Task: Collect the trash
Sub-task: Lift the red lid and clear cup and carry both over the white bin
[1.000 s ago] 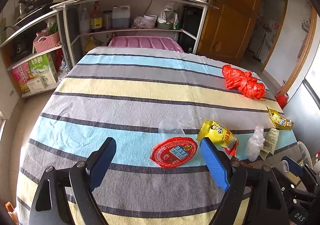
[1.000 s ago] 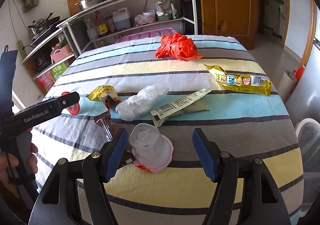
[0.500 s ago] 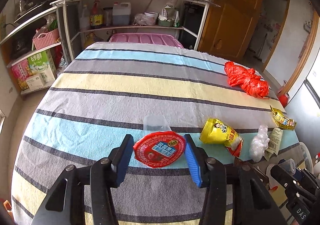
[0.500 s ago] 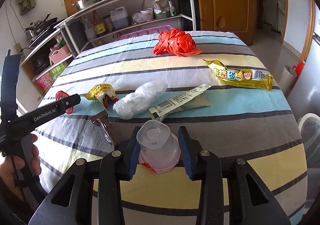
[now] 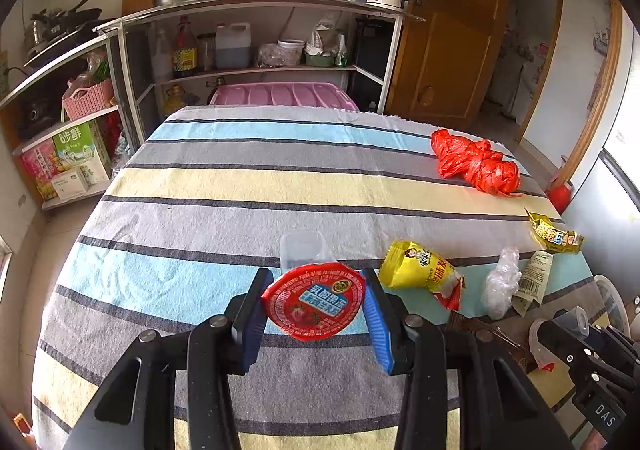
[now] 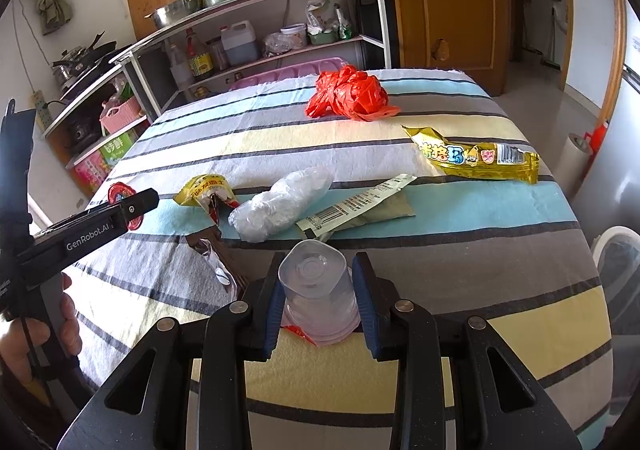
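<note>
Left tool [image 5: 316,304] clamps the red-lidded cup [image 5: 314,300]; right tool [image 6: 318,298] clamps the clear cup [image 6: 316,286]

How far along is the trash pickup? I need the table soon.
Nothing looks binned yet. In hand: the left hand-held gripper is shut on the red-lidded cup, the right hand-held gripper on the clear plastic cup. Left on the striped tablecloth: red plastic bag, long yellow wrapper, small yellow packet, crumpled clear film and the barcode sachet.
</note>
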`<action>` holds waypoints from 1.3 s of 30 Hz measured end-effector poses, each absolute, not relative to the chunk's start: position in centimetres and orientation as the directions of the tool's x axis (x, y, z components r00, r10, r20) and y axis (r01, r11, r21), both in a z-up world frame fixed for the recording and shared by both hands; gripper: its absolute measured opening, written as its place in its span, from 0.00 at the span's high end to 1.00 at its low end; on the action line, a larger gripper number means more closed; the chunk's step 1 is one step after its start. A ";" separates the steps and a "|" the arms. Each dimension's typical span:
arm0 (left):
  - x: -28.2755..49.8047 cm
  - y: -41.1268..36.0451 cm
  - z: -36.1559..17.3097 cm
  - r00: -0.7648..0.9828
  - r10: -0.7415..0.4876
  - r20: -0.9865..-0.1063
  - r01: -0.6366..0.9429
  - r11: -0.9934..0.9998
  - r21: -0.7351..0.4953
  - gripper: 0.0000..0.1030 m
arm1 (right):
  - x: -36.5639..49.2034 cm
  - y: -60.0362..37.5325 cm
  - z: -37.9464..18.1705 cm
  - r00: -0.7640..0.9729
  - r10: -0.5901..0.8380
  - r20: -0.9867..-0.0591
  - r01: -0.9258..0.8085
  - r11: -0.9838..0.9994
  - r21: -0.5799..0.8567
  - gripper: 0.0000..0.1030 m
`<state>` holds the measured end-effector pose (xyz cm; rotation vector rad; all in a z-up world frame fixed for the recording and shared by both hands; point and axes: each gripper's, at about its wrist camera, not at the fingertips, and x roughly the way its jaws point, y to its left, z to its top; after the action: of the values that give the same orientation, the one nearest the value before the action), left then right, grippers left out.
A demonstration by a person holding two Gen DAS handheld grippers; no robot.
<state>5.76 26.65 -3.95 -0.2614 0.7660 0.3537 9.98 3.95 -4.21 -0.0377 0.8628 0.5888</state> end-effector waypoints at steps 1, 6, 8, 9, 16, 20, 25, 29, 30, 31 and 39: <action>5.6 26.4 -3.8 0.669 0.215 -0.712 -0.399 0.912 -0.099 0.57 | 9.9 3.8 -4.1 0.506 0.473 -0.722 -0.501 0.842 0.201 0.67; 4.9 25.1 -2.5 0.687 0.216 -0.694 -0.380 0.920 -0.090 0.57 | 9.5 3.1 -3.3 0.532 0.474 -0.702 -0.495 0.846 0.196 0.67; 4.6 24.5 -2.0 0.692 0.217 -0.688 -0.375 0.923 -0.087 0.57 | 9.3 2.7 -2.9 0.542 0.475 -0.694 -0.492 0.848 0.197 0.67; 4.5 24.1 -1.7 0.697 0.220 -0.683 -0.372 0.925 -0.082 0.57 | 9.2 2.5 -2.7 0.547 0.475 -0.689 -0.491 0.849 0.196 0.67; 3.9 21.5 -0.3 0.725 0.191 -0.662 -0.319 0.945 -0.076 0.57 | 8.6 0.8 -1.5 0.581 0.478 -0.658 -0.475 0.856 0.203 0.67; 3.8 20.1 0.1 0.733 0.179 -0.657 -0.300 0.951 -0.075 0.57 | 8.5 -0.3 -1.0 0.599 0.472 -0.647 -0.461 0.864 0.204 0.67; 3.8 18.2 0.7 0.749 0.156 -0.644 -0.264 0.962 -0.074 0.57 | 8.3 -1.9 -0.5 0.620 0.462 -0.634 -0.439 0.874 0.207 0.67; 4.0 16.4 1.3 0.761 0.137 -0.634 -0.227 0.972 -0.064 0.57 | 8.1 -3.5 0.0 0.640 0.449 -0.623 -0.417 0.885 0.210 0.67; 4.1 15.9 1.4 0.763 0.130 -0.633 -0.218 0.974 -0.064 0.57 | 8.1 -3.9 0.0 0.644 0.446 -0.622 -0.411 0.887 0.210 0.67; 4.2 15.5 1.5 0.765 0.122 -0.632 -0.208 0.976 -0.064 0.57 | 8.1 -4.3 0.1 0.648 0.442 -0.620 -0.406 0.889 0.210 0.67; 5.5 11.3 2.3 0.783 0.060 -0.619 -0.122 0.991 -0.058 0.57 | 8.0 -8.1 0.9 0.696 0.393 -0.601 -0.341 0.917 0.205 0.67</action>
<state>5.49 11.28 2.26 -0.0971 0.6641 0.0983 8.02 -8.13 0.95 0.0801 0.6889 0.4100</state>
